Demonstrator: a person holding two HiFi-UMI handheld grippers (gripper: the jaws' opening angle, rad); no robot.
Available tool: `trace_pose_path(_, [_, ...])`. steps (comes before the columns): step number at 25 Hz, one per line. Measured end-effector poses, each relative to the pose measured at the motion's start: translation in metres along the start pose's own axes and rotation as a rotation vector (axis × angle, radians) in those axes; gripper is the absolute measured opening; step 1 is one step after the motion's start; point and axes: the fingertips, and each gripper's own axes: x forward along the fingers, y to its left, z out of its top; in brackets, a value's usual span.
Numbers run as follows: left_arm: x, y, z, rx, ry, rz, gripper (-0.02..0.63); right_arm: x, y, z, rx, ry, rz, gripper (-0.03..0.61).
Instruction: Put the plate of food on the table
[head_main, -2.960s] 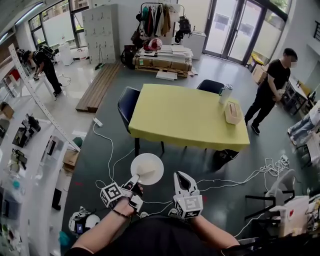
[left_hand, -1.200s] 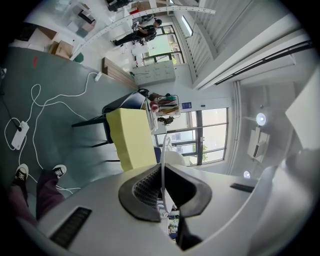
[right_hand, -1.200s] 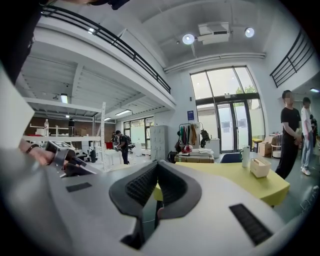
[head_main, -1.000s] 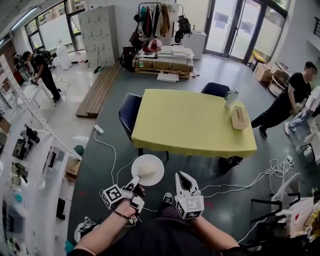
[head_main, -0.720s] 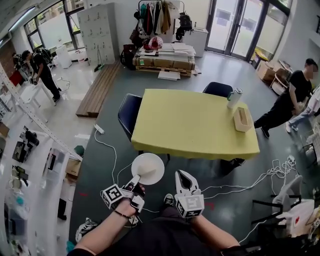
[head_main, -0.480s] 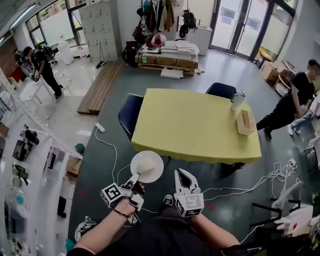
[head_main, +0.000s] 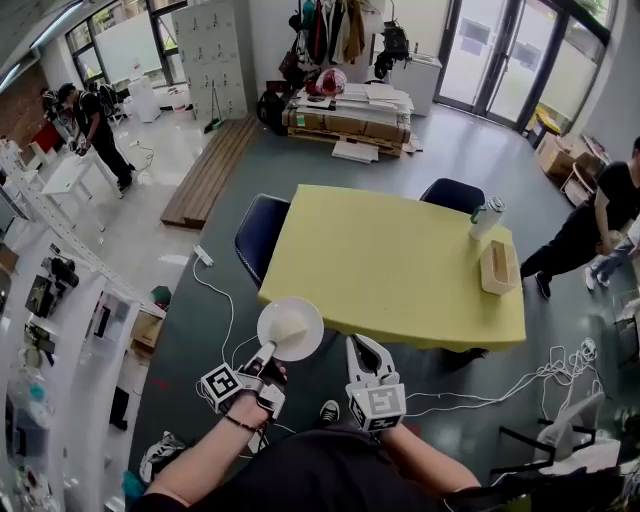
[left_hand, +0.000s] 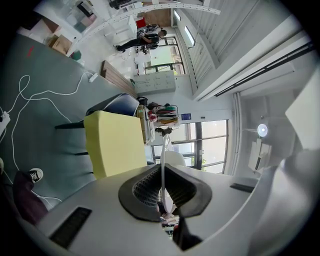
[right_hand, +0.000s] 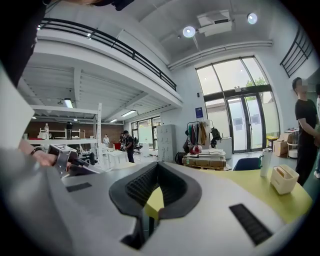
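Observation:
A white plate (head_main: 290, 328) with pale food on it is held level over the floor, just short of the near edge of the yellow table (head_main: 390, 265). My left gripper (head_main: 264, 355) is shut on the plate's near rim. In the left gripper view the plate (left_hand: 162, 155) shows edge-on as a thin white line between the black pads (left_hand: 142, 192), with the table (left_hand: 112, 142) beyond. My right gripper (head_main: 357, 345) hangs beside the plate, shut, with nothing in it. The right gripper view shows the tabletop (right_hand: 240, 186) ahead of that gripper (right_hand: 156, 195).
A tissue box (head_main: 499, 266) and a can (head_main: 485, 218) stand on the table's right end. Dark chairs sit at the left side (head_main: 258, 235) and far side (head_main: 450, 192). Cables (head_main: 545, 370) trail on the floor. A person (head_main: 608, 215) bends at the right. Shelving (head_main: 50, 290) runs along the left.
The table has come nearer and larger in the head view. The plate stays in my left gripper. The person at the right has shifted toward the frame edge.

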Motion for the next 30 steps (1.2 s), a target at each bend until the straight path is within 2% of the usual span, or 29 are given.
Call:
trace_pose_path(6, [0.029, -0.008, -0.008, -0.029, -0.028, -0.039, 0.017, 0.017, -0.028, -0.002, -0.003, 0.012, 0.032, 0.012])
trace_pose_path(13, [0.041, 0.000, -0.011, -0.020, -0.064, 0.002, 0.017, 0.030, -0.044, -0.007, 0.004, 0.024, 0.071, 0.012])
trace_pose_path(20, [0.050, -0.009, -0.013, -0.041, -0.088, -0.050, 0.017, 0.036, -0.052, -0.010, 0.011, 0.029, 0.088, 0.012])
trace_pose_path(26, [0.054, -0.006, -0.013, -0.038, -0.102, -0.047, 0.017, 0.042, -0.056, -0.016, 0.018, 0.048, 0.105, 0.012])
trace_pose_path(30, [0.054, 0.008, -0.004, -0.009, -0.105, -0.007, 0.017, 0.046, -0.056, -0.016, 0.013, 0.041, 0.100, 0.012])
